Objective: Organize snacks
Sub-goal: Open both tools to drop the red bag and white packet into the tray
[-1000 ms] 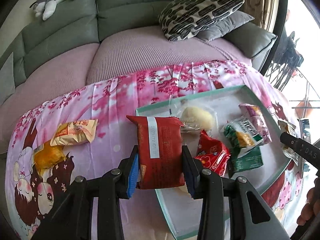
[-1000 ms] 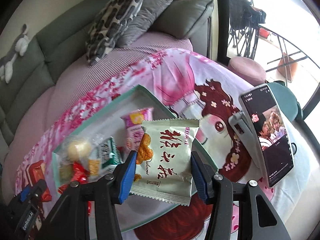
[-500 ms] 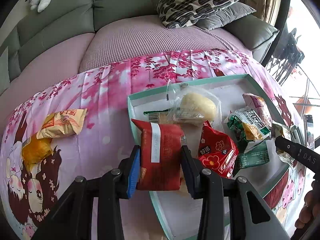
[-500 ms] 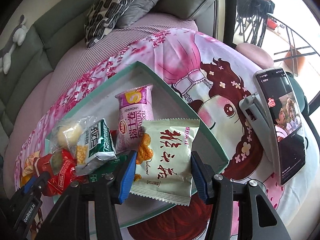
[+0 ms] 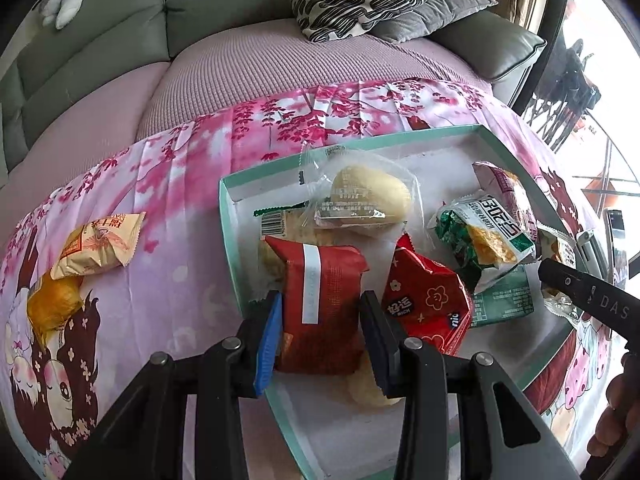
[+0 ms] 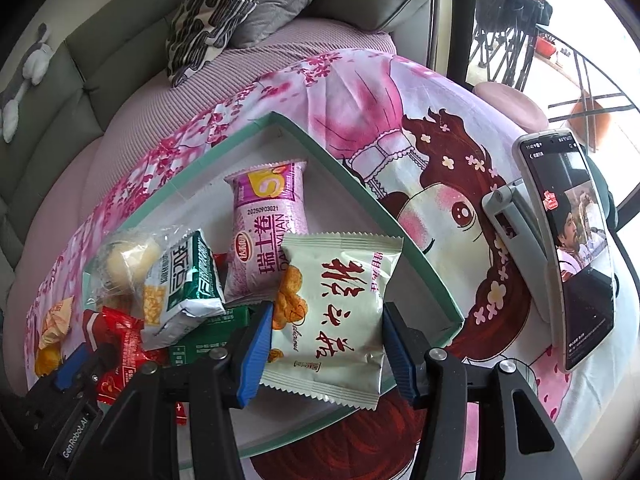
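Snacks, two in transit: left gripper (image 5: pixel 320 316) clamps red pack (image 5: pixel 320 304), right gripper (image 6: pixel 328 344) clamps white pack (image 6: pixel 336 312), both now lower over tray (image 5: pixel 228 216), six o'clock, release due.

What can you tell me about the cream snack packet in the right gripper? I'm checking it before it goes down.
The cream snack packet is a flat, pillow-style foil-look pouch with zigzag-cut ends, large red characters and a picture of orange fried pieces at its left edge. It looks sealed. The right gripper holds it by its two long sides between blue pads, face toward the camera, above the near corner of the teal-rimmed tray, in front of the pink packet's lower end.
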Available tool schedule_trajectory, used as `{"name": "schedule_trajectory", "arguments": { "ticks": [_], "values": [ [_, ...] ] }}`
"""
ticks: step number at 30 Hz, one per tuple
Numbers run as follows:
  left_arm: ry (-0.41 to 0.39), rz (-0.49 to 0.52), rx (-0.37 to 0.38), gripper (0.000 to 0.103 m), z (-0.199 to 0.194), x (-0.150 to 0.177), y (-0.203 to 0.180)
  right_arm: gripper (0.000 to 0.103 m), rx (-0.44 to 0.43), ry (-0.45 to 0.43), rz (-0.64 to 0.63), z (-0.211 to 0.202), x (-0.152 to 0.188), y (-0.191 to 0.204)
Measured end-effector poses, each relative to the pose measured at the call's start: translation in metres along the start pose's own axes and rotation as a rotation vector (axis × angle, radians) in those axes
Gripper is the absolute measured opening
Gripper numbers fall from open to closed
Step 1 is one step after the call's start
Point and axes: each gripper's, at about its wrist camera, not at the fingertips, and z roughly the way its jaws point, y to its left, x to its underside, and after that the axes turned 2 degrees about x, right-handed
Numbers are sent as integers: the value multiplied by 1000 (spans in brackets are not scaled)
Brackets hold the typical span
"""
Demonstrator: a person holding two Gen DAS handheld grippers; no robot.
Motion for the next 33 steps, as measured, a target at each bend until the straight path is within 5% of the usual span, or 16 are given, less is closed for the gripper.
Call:
{"name": "schedule_trajectory", "arguments": {
  "ticks": [12, 15, 17, 26, 33],
  "values": [
    [-1, 6, -41, 52, -9, -2, 3, 69, 26, 16, -19, 5, 1, 5],
    [-7, -2, -55, 67, -13, -3, 6, 74, 32, 10, -24, 6, 1, 7],
    [-15, -4, -70, 70, -15, -4, 8, 86, 35, 9, -27, 6, 0, 7],
    [-39, -53, -116, 82, -21, -6, 24, 102, 41, -27, -35, 0, -1, 10],
    [-57, -131, -139, 96, -22, -3, 42, 103, 43, -40, -41, -2, -1, 10]
  ]
}}
